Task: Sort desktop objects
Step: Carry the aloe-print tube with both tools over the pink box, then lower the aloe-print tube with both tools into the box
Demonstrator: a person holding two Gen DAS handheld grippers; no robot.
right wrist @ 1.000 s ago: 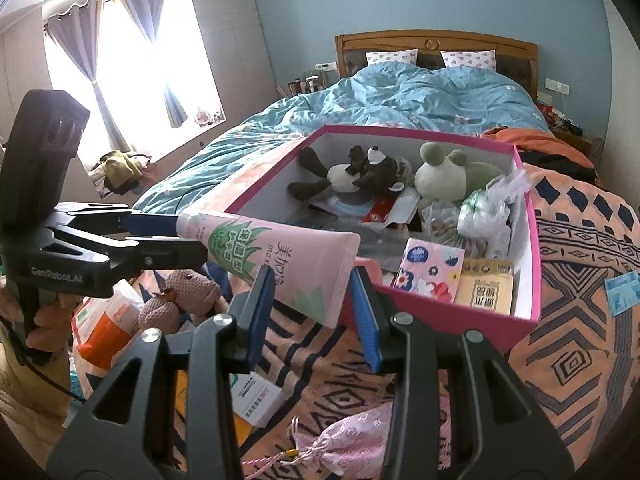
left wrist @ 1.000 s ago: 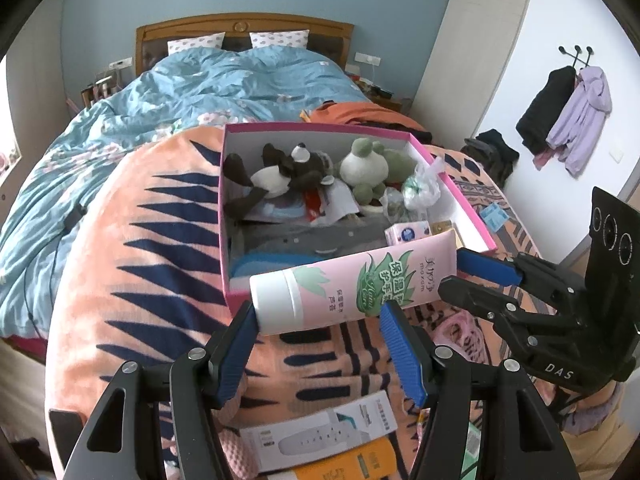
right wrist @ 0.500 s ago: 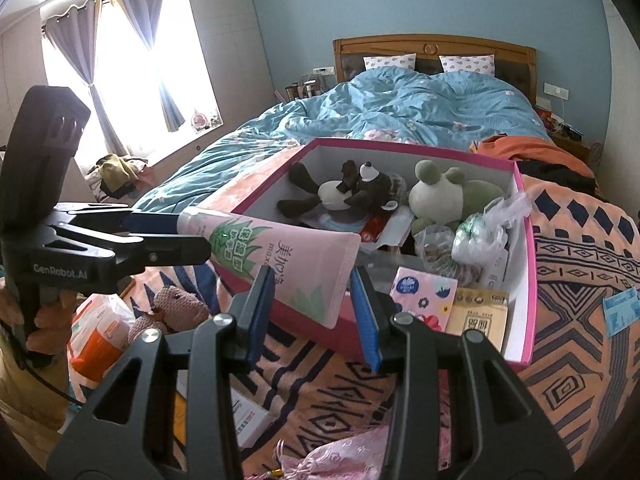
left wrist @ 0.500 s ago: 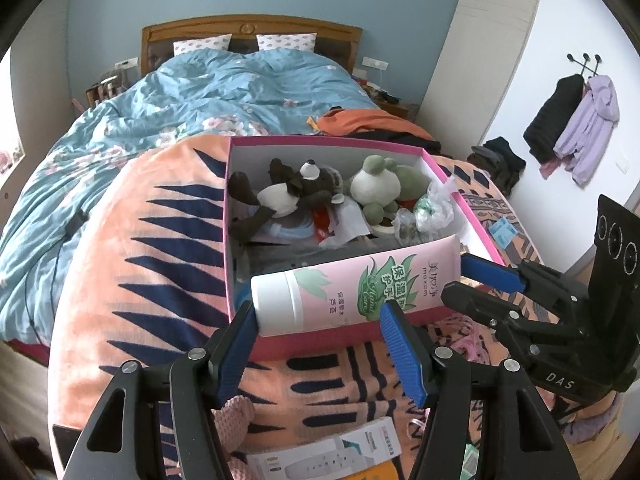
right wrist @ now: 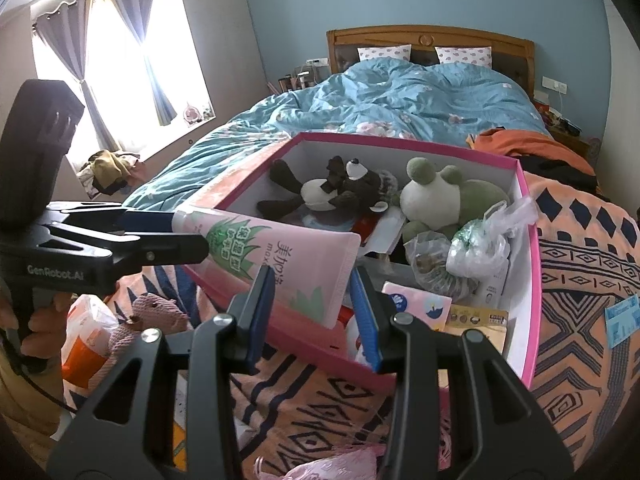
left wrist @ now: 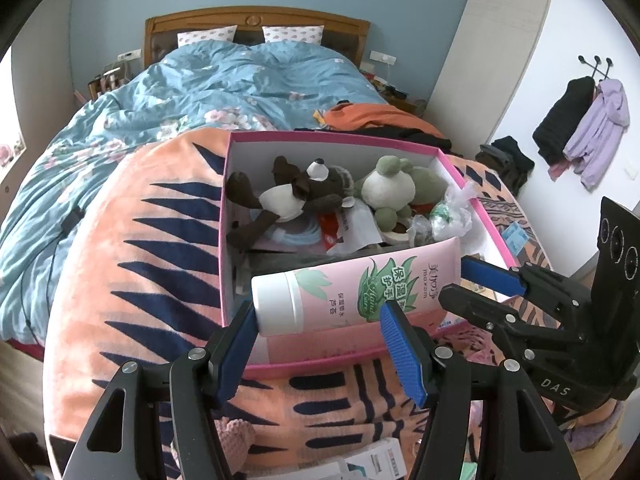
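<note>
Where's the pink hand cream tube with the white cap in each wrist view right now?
Left wrist: pink hand cream tube lies centre, cap left, above the pink box's near wall.
Right wrist: tube left of centre, crimped end nearest.
Shared landmark: green frog plush inside the box.

A pink tube with a white cap and green leaf print hangs level over the near edge of the pink box, which holds plush toys.

pink tube between both tools, over box
</note>
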